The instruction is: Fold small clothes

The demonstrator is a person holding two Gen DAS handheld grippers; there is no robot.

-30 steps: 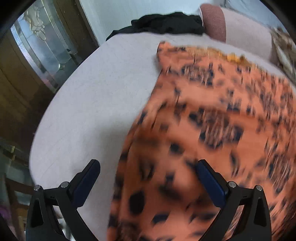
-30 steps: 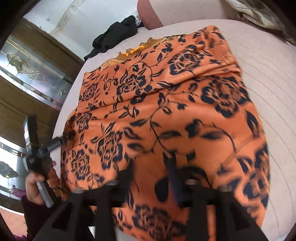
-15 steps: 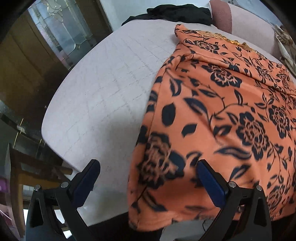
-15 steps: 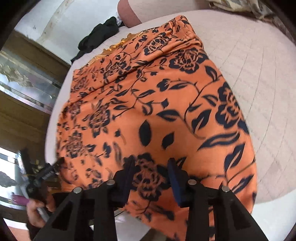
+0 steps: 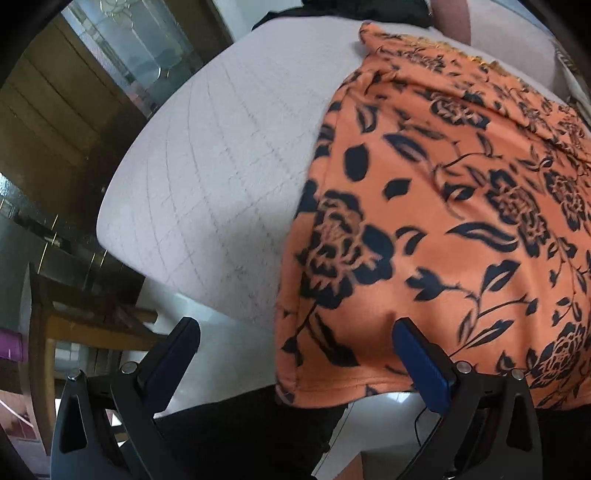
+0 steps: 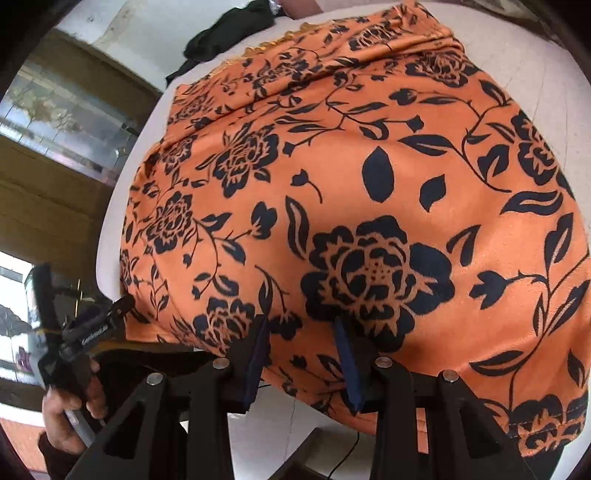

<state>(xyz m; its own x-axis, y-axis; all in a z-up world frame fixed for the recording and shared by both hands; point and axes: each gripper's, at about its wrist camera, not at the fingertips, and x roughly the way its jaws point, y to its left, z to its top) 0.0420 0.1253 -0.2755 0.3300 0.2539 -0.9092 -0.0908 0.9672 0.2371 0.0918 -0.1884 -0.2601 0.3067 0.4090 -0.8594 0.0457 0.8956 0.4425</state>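
Orange black-flowered soft garment (image 6: 369, 177) spread flat on pale quilted table (image 5: 229, 155), hem overhanging near edge for grabbing; left gripper (image 5: 295, 332) wide open, empty, at hem corner; right gripper (image 6: 301, 332) has just been closing, half-narrowed over hem, hold not certain.

- An orange soft-knit garment with a dark navy flower-and-leaf print (image 5: 454, 206) (image 6: 354, 192) lies spread flat on the pale surface.
- Its near hem hangs over the near edge.
- Its far end is creased.

The orange floral garment (image 6: 369, 192) runs off the right wrist view's right edge and hides most of the pale quilted surface (image 5: 229, 155) beneath it. Its hanging hem blocks the right gripper (image 6: 301, 354) fingertips, so any pinch is unclear. A black cloth (image 6: 225, 33) far back is cut off on top.
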